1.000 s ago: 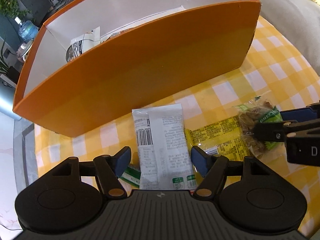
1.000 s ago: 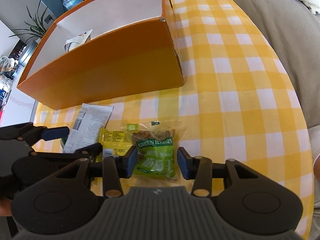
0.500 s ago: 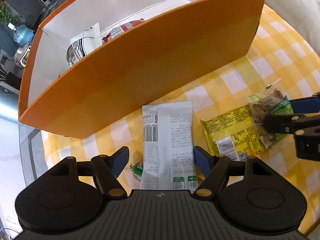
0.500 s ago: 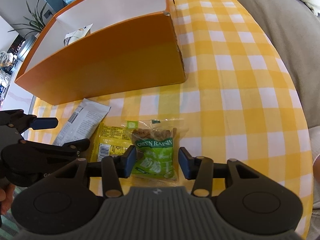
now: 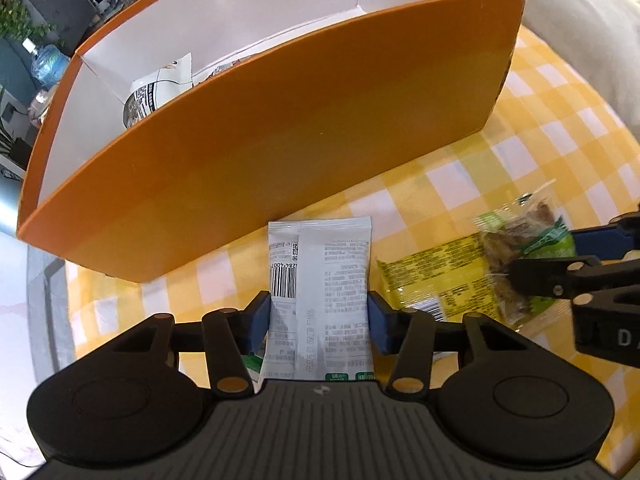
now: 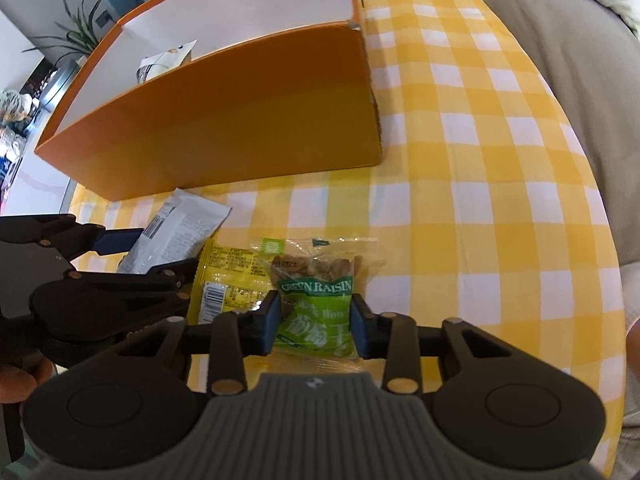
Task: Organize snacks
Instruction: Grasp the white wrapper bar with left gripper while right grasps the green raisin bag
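Note:
My left gripper [image 5: 319, 322] is shut on a white snack packet [image 5: 320, 280] with a barcode, in front of the orange box [image 5: 280, 128]. My right gripper [image 6: 313, 326] is shut on a green raisin bag [image 6: 320, 304]. A yellow packet [image 6: 228, 276] lies flat between the two, also seen in the left wrist view [image 5: 432, 280]. The white packet [image 6: 180, 236] and left gripper [image 6: 132, 256] show in the right wrist view, the raisin bag [image 5: 524, 240] and right gripper [image 5: 560, 256] in the left wrist view.
The orange box [image 6: 240, 128] has white inner walls and holds a white and black snack bag [image 5: 160, 88]. A yellow checked tablecloth [image 6: 460, 160] covers the table. A grey sofa [image 6: 580, 60] runs along the right. A green packet edge [image 5: 252, 364] peeks under the left gripper.
Both grippers have closed: the left pads now press the white packet, the right pads press the raisin bag. The left gripper dropped slightly lower against the box.

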